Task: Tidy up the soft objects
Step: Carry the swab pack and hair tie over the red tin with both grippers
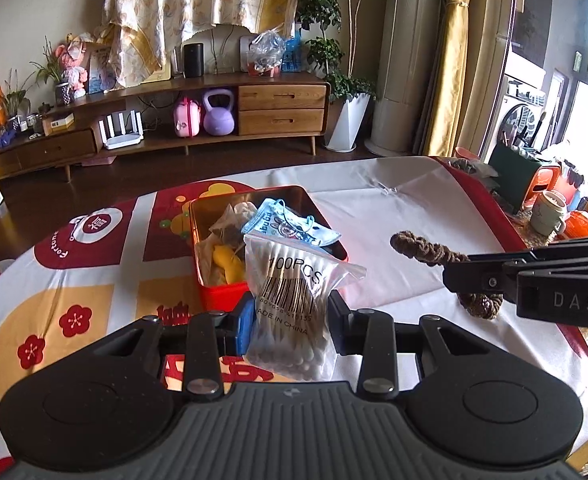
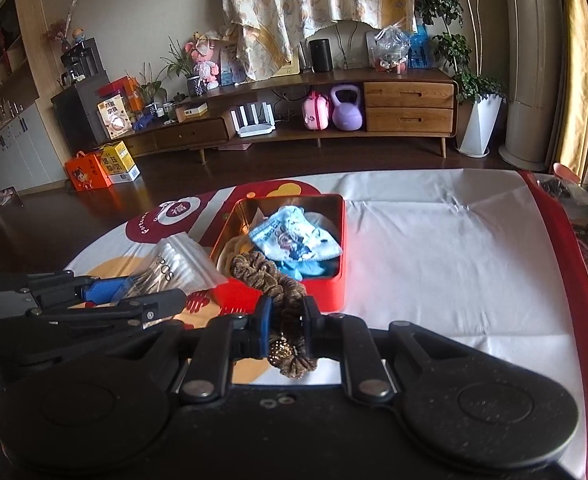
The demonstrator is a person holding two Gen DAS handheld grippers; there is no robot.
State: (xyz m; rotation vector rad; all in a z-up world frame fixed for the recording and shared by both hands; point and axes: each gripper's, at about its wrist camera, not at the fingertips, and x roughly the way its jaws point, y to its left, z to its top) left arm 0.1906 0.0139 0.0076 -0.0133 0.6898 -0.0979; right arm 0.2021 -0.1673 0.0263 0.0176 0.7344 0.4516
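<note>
The left gripper (image 1: 289,320) points toward 12 o'clock, its two fingers pressed against the sides of a bag of cotton swabs (image 1: 294,300) that stands upright between them. The right gripper (image 2: 287,322) also points toward 12 o'clock, its fingers clamped on a brown scrunchie (image 2: 275,280) that loops out ahead of them and hangs below. In the right wrist view the left gripper reaches in from 9 o'clock; in the left wrist view the right gripper enters from 3 o'clock.
</note>
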